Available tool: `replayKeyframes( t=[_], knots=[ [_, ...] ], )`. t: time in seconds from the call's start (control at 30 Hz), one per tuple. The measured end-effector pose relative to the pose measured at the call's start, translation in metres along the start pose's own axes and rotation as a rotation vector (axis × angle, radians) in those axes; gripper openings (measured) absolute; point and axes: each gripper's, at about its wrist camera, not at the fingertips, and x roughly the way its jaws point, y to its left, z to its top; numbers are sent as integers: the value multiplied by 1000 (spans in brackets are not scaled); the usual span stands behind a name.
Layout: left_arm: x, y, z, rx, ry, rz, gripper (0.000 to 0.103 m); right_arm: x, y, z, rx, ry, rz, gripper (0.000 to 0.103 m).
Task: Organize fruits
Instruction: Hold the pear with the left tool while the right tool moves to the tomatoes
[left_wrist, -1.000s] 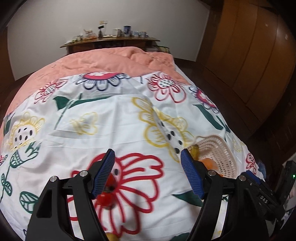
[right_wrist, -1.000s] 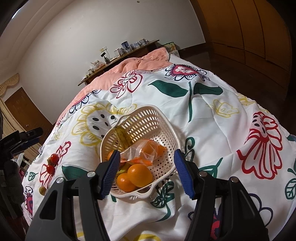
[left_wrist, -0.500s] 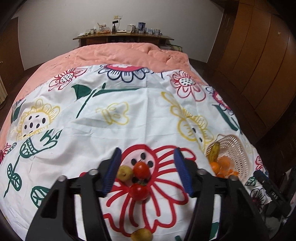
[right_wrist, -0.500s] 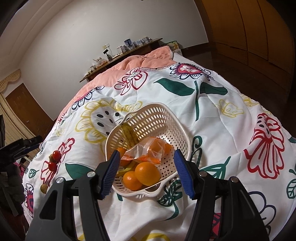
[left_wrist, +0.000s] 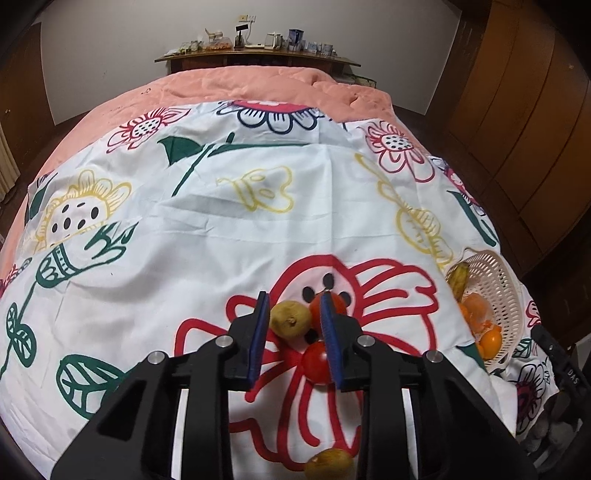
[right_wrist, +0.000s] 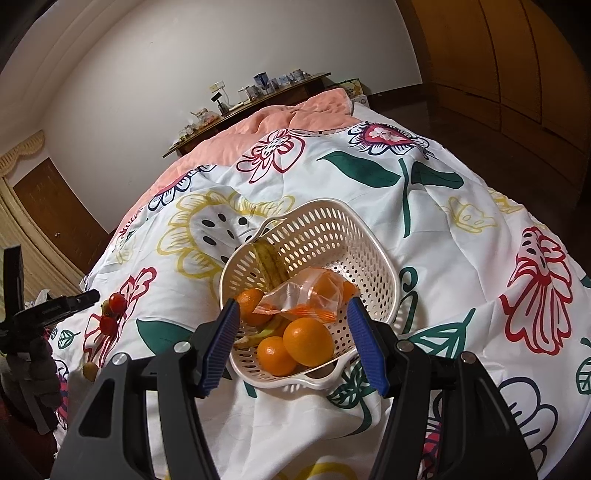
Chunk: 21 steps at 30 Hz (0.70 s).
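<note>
Fruits are split between two spots on the floral quilt: a greenish-brown kiwi, two glossy red tomatoes and, and a second kiwi at the bottom edge of the left wrist view; smooth oranges, a banana and a crinkled plastic bag sit in the perforated cream plastic basket, centre of the right wrist view. The basket lies near the quilt's lower right edge in the left view, with wide bare quilt above and to the left. The left gripper has narrowed since half a second ago; its ribbed blue pads flank the first kiwi, contact unclear. The right gripper stays spread wide before the basket's near rim.
</note>
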Motion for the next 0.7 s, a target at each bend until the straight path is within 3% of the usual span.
replayKeyframes(
  t=[0.7],
  knots=[
    [18,6,-7,15,32,-56,29,1,22,-1,-45,18,14,61]
  ],
)
